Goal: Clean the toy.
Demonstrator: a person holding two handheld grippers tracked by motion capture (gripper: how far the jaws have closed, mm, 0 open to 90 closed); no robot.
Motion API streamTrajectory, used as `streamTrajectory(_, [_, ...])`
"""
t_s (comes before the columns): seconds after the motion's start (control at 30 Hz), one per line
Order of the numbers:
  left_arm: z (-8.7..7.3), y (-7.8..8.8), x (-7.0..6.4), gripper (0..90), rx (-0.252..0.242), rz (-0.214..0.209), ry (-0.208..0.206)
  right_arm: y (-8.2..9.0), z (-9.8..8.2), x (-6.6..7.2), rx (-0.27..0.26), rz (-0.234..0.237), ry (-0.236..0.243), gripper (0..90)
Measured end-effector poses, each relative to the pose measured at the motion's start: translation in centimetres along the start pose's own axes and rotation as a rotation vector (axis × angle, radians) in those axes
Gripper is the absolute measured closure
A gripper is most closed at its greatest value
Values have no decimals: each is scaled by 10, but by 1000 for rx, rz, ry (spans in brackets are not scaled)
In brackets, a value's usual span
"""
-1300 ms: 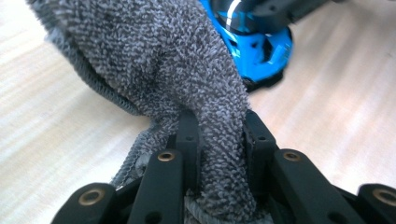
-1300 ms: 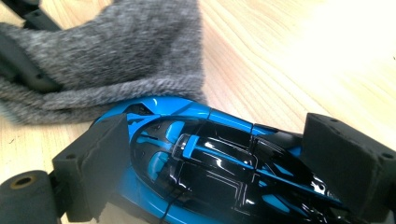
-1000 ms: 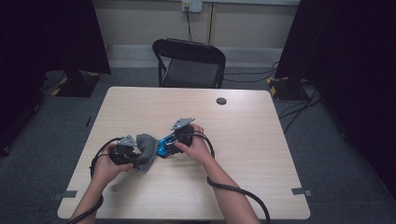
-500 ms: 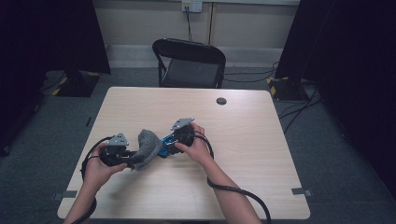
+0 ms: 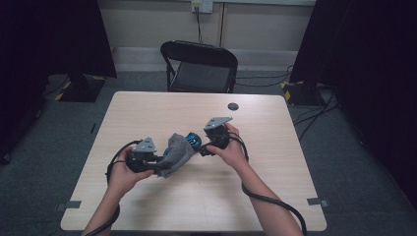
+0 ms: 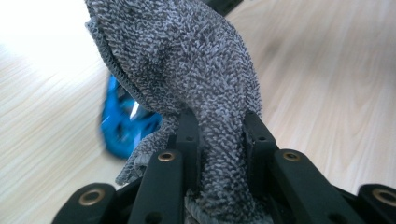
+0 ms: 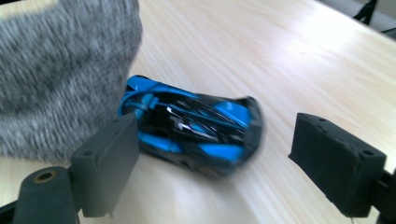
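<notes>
The pale wooden tabletop (image 5: 275,196) carries the work near its middle, with a black folding chair (image 5: 199,66) beyond its far edge and a small dark disc (image 5: 233,106) lying well apart from the hands. Between the two hands sits a grey knitted cloth (image 5: 178,153) with a blue and black toy car (image 5: 193,140) just beside it on the far-right side.

The left gripper (image 5: 160,164) is clamped tight on the cloth: in the left gripper view a bunched fold of the grey cloth (image 6: 205,93) rises from between the narrow jaws, and the car (image 6: 122,122) shows beyond it, lower left.

The right gripper (image 5: 202,147) is wide and holds nothing. In its own view the toy car (image 7: 191,126) lies on the tabletop straight ahead between the spread jaws, its long axis running crosswise from one pad toward the other, touching neither. That makes the right hand (image 5: 231,150) the nearer one for taking the car, though it would probably grip along the length unless the wrist turns. Both forearms come in low, grippers pointing inward at each other.
</notes>
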State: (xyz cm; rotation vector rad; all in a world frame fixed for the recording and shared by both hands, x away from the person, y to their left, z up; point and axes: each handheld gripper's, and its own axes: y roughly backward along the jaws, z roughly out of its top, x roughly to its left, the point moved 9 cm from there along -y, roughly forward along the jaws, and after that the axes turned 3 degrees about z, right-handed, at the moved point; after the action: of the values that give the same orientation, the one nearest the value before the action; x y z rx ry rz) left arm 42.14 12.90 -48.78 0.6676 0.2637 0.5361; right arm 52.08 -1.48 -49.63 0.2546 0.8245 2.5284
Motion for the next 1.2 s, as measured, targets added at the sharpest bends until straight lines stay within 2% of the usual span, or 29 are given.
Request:
streamTrajectory(0.23, [25, -41, -28, 728, 8, -68, -56, 47, -18, -23, -13, -41, -25, 147])
streamTrajectory(0.4, [32, -79, -48, 727, 38, -116, -96, 73, -37, -35, -21, -61, -51, 147])
streamTrajectory(0.53, [37, -106, -58, 727, 65, -144, -119, 89, -53, -42, -25, -72, -74, 148])
streamTrajectory(0.77, [51, -132, -62, 726, 50, -144, -106, 111, -71, -51, -61, -92, -110, 154])
streamTrajectory(0.93, [53, -144, -64, 716, 63, -142, -113, 119, -84, -51, -38, -110, -102, 154])
streamTrajectory(1.07, [53, -153, -69, 710, 62, -158, -142, 124, -94, -50, -40, -118, -117, 156])
streamTrajectory(1.2, [55, -157, -74, 706, 58, -171, -150, 126, -101, -48, -53, -120, -138, 157])
